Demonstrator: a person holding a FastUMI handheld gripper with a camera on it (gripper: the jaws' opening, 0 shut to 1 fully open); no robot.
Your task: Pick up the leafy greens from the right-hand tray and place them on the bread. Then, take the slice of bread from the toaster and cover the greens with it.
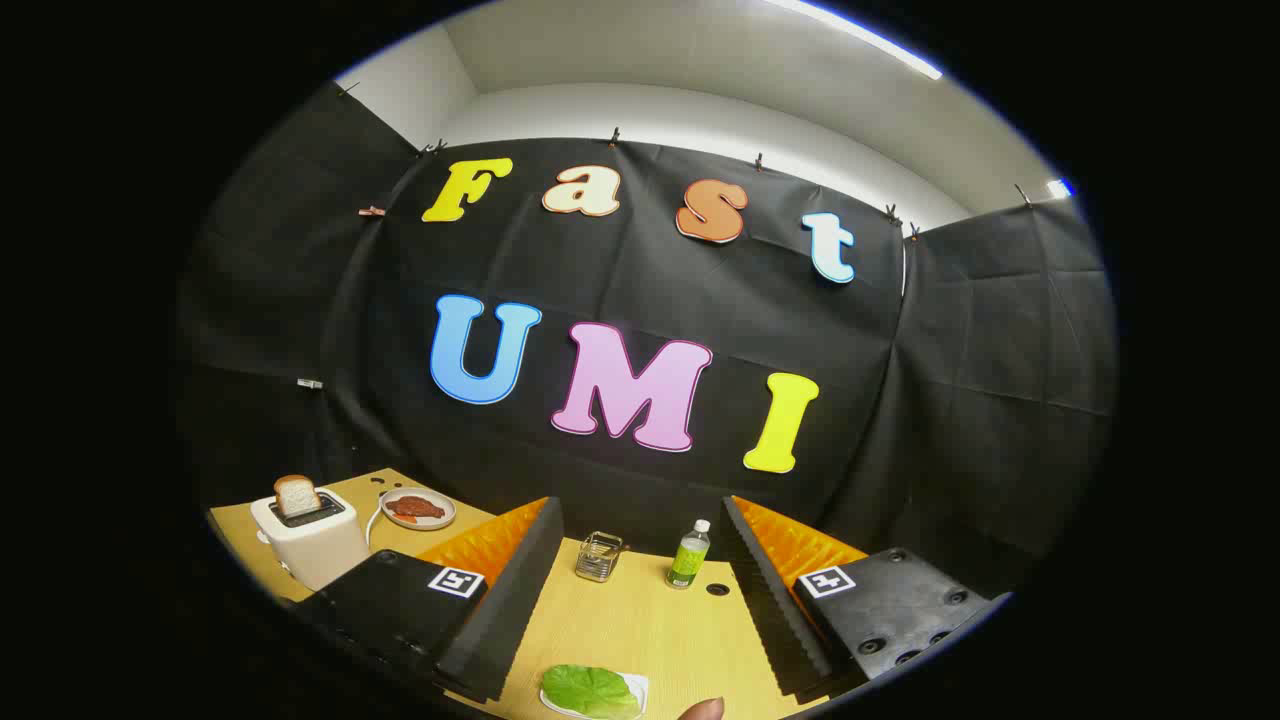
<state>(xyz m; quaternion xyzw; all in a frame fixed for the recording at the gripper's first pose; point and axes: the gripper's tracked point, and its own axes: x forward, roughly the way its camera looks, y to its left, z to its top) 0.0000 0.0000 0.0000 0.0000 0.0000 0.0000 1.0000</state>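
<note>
The surface (pixel 640 620) is a light wooden top that runs from the near side up to the black cloth wall behind it.

The hand-held gripper (pixel 640 600) is released: its two fingers (pixel 505 590), black with orange ribbed backs, stand wide apart with nothing between the pads, and bare wood shows in the gap.

Off to the left, beyond the left finger, a cream toaster (pixel 310 540) stands on the surface. A slice of bread (pixel 296 494) sticks upright out of its slot, the brown crust showing on top.

Just right of the toaster, toward the wall, sits a round grey plate (pixel 418 508) with a reddish-brown piece of food on it; what the food is cannot be told.

On the near side, low between the two fingers, the leafy greens (pixel 592 690) lie flat on a small white tray (pixel 636 686), the leaf covering most of it. Neither finger touches the leaf or the tray.

Beyond the fingers, near the wall, a small green bottle with a white cap (pixel 689 556) stands upright. To its left, apart from it, is a small wire basket (pixel 598 556).

A fingertip of a person (pixel 702 709) shows right of the tray, on the near side.
</note>
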